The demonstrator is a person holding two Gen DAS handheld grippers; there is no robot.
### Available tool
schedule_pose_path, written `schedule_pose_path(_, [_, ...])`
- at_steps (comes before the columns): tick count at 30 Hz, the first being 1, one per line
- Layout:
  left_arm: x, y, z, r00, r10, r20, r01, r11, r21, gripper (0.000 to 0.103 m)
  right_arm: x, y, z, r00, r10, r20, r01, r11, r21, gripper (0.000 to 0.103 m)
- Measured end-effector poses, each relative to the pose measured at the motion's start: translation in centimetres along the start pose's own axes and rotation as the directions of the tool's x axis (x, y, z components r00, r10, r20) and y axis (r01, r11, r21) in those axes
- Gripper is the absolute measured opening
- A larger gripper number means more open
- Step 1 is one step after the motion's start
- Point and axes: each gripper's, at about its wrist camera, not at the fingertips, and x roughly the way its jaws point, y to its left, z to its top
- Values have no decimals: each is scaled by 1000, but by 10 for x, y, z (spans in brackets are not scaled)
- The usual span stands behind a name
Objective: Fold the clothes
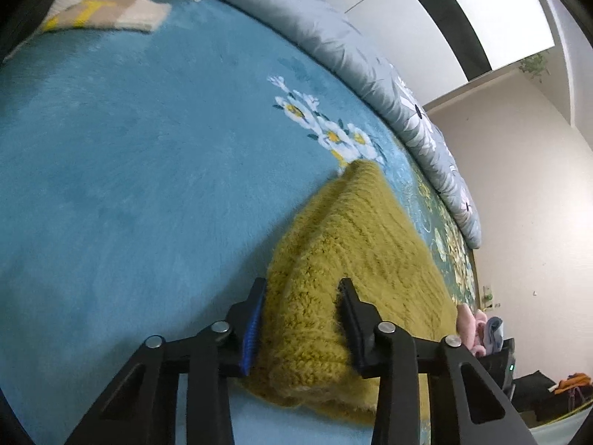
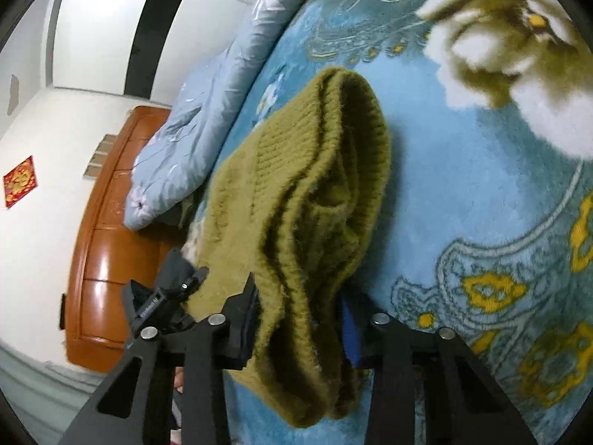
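A mustard-yellow knit sweater (image 1: 355, 244) lies folded in a thick bundle on a blue floral plush blanket (image 1: 129, 155). My left gripper (image 1: 302, 285) is shut on one end of the sweater, the knit bunched between its fingers. In the right wrist view the sweater (image 2: 296, 193) shows several stacked layers, and my right gripper (image 2: 296, 296) is shut on its other end. The left gripper's body (image 2: 170, 289) shows at the sweater's far side in that view.
A grey-blue floral duvet (image 1: 333, 37) is rolled along the bed's far edge. A folded beige and yellow garment (image 1: 103, 11) lies at the far corner. A wooden headboard (image 2: 107, 230) and a white wall border the bed. Pink and blue clothes (image 1: 481, 330) lie beyond the bed.
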Motion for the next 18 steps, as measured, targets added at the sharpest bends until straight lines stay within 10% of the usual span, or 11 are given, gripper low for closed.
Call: schedule_pose_path(18, [-82,18,-97,996,-25,87,26,1000,-17,28,-17,3,-6,983,-25,-182,-5,987,-163,37])
